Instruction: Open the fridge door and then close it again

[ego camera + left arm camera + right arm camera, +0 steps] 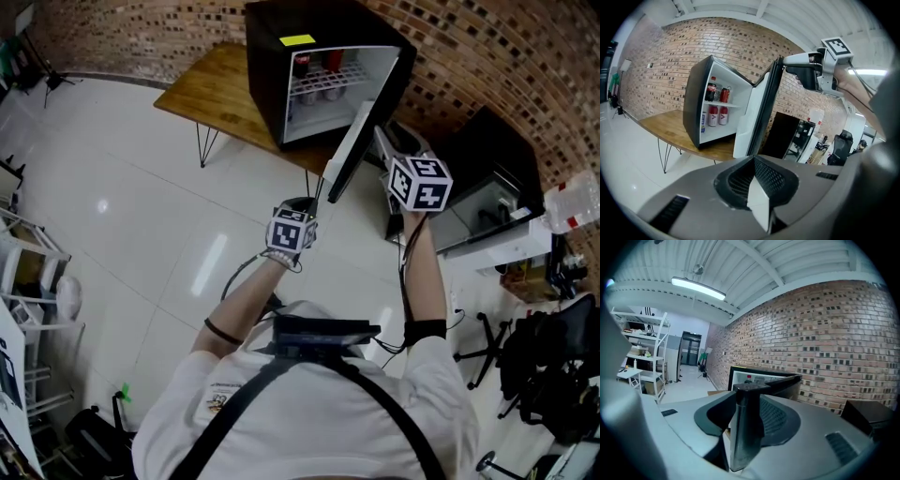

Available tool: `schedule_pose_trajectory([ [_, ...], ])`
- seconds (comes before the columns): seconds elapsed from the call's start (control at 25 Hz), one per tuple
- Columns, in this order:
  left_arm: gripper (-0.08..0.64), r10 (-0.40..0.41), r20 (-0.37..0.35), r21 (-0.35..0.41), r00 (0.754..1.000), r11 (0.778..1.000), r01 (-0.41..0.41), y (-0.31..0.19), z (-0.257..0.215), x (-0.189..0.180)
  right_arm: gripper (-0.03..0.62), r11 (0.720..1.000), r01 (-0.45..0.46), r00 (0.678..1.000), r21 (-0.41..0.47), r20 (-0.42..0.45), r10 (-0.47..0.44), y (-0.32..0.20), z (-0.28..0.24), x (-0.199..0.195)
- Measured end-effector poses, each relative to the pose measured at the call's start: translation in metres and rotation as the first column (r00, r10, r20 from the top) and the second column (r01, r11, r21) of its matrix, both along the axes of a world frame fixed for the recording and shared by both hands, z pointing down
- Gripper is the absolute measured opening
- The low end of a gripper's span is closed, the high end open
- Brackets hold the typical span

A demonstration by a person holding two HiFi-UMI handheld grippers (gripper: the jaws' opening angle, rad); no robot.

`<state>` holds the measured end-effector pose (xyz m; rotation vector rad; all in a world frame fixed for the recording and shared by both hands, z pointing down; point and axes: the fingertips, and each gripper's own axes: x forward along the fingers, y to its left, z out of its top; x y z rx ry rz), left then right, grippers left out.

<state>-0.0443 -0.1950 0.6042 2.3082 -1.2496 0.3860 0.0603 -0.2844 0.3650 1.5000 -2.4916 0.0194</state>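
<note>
On the far tabletop [211,94] the fridge [272,70] has its door [349,155] wide open, so the right tool [748,397], grasping the door's edge, should swing it shut slowly, while the left tool [758,190] is clenched on nothing.

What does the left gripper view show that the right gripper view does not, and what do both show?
Only the left gripper view: the whole fridge on its wooden table, its rows of cans and bottles, and the right gripper at the top of the fridge door. Only the right gripper view: a white shelving rack, a ceiling lamp, and the door's edge close up between that gripper's jaws. Both: the open door, part of the fridge, and the brick wall.
</note>
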Motion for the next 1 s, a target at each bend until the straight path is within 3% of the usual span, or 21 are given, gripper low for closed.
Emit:
schedule_pose_trajectory([
  [0.24,0.002,0.023,0.008,0.014,1.000,1.000,-0.023,0.011,-0.005,0.031,0.097,1.000,-0.003,1.000,0.014,-0.031,0.004,0.021,0.001,0.041],
  [0.56,0.002,0.059,0.023,0.021,0.998,0.998,-0.060,0.022,-0.008,0.068,0.060,0.998,-0.066,0.997,0.011,-0.037,0.066,0.039,0.001,0.114],
  [1.0,0.002,0.070,0.052,0.039,0.996,0.997,-0.072,0.019,-0.013,0.094,0.057,0.987,-0.158,0.987,0.014,-0.038,0.159,0.039,0.001,0.213],
])
